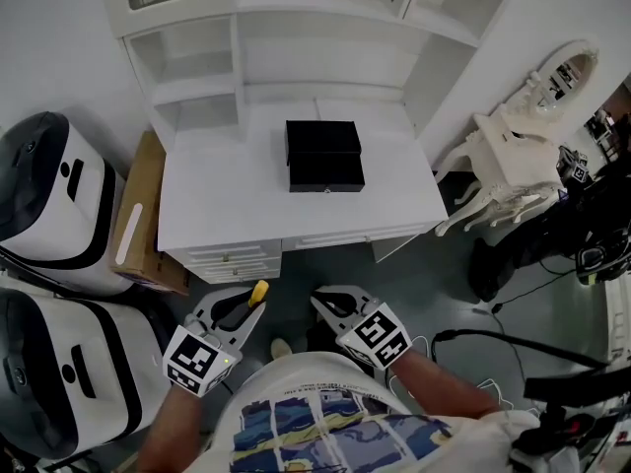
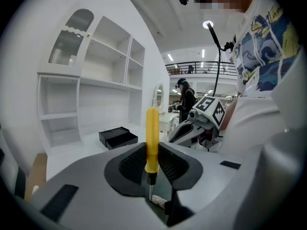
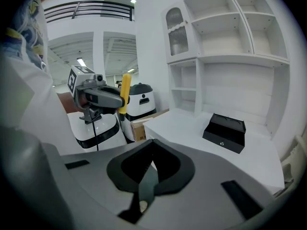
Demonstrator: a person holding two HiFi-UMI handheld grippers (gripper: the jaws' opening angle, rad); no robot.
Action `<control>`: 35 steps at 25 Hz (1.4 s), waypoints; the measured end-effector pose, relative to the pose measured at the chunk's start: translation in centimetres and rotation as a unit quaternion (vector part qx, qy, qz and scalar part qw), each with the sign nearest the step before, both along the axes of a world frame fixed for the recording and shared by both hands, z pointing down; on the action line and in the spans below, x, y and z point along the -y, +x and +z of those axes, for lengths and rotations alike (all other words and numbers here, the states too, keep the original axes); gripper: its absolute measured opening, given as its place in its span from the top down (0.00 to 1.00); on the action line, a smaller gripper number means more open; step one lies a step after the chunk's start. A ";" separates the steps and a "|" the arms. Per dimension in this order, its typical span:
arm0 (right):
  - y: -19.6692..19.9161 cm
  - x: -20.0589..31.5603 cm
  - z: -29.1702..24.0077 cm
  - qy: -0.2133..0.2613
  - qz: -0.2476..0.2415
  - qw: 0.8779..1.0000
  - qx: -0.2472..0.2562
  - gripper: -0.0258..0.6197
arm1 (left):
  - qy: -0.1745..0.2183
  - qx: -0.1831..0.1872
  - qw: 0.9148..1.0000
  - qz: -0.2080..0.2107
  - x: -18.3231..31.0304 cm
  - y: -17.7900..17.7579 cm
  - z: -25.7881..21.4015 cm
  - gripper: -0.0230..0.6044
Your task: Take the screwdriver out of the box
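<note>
My left gripper (image 1: pixel 240 302) is shut on a yellow-handled screwdriver (image 1: pixel 258 292), low in front of the person's body and well short of the desk. In the left gripper view the screwdriver (image 2: pixel 152 138) stands upright between the jaws of the left gripper (image 2: pixel 151 169), handle up and thin shaft down. The black box (image 1: pixel 324 156) sits on the white desk (image 1: pixel 217 205), and shows too as the black box (image 3: pixel 224 132) in the right gripper view. My right gripper (image 1: pixel 335 305) hovers beside the left one. The right gripper (image 3: pixel 149 169) has its jaws together with nothing between them.
Two white rounded machines (image 1: pixel 49 200) (image 1: pixel 59 372) stand at the left, with a cardboard box (image 1: pixel 143 220) against the desk's side. A white shelf unit (image 1: pixel 296 28) rises behind the desk. An ornate white chair (image 1: pixel 513 156) and floor cables (image 1: pixel 513 343) lie to the right.
</note>
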State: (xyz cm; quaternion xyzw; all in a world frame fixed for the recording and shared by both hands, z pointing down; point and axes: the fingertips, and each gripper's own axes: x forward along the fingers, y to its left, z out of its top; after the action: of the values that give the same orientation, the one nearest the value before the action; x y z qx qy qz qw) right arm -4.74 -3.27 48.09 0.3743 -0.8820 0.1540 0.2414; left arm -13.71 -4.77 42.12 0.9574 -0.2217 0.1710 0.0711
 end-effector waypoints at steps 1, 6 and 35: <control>-0.1 0.0 0.0 0.000 0.000 1.000 0.000 0.92 | 0.001 0.001 1.000 0.000 0.0 -0.1 0.0 0.83; 0.0 0.0 -0.2 0.003 0.007 1.000 0.000 0.92 | -0.001 0.007 1.000 0.009 -0.2 0.0 -0.1 0.83; 0.2 -0.8 -0.4 -0.003 0.016 1.000 0.019 0.92 | 0.004 0.017 0.999 0.027 -0.3 1.5 -0.3 0.83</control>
State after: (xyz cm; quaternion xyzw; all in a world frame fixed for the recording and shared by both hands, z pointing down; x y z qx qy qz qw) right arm -4.52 -2.49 47.68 0.3847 -0.8798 0.1677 0.2232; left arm -12.21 -4.51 41.85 0.9603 -0.1976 0.1880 0.0591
